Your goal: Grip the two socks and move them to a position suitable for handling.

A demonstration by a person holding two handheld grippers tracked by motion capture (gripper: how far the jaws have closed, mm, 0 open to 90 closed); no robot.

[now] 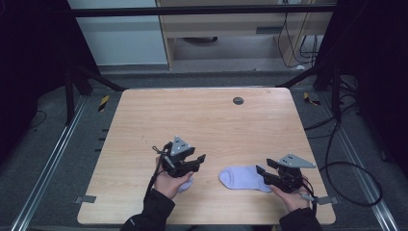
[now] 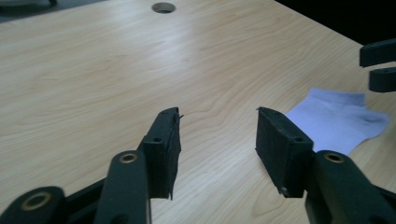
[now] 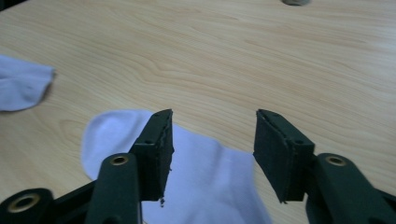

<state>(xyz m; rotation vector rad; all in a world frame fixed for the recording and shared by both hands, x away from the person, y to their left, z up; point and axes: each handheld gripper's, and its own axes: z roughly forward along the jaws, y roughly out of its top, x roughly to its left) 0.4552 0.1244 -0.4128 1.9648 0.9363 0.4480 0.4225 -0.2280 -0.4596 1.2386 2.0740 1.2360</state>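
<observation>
A person is sitting at the near edge of a light wooden table (image 1: 207, 115), holding a black two-jaw tool in each hand.

The left tool (image 1: 192, 163) is hovering over the near left part of the table. In the left gripper view its jaws are standing wide apart with bare wood showing between them, so it is gripping nothing. The left hand (image 1: 171, 182) is wrapping around its handle, and a small pale lilac sock (image 1: 186, 184) is peeking out just beside that hand, near the table's front edge; how it is lying is hard to tell because the hand is covering most of it.

The right tool (image 1: 264, 173) is sitting at the near right, held by the right hand (image 1: 291, 197). Its jaws are also spread wide and are holding nothing. A second pale lilac sock (image 1: 243, 178) is lying flat on the table between the two tools, its right end reaching the right tool's jaw tips. In the right gripper view this sock (image 3: 205, 177) is spreading under and between the open jaws, and the other sock (image 3: 21, 84) is showing at the far left.

A small round grey hole cover (image 1: 238, 100) is lying near the far edge of the table, well apart from the socks.
</observation>
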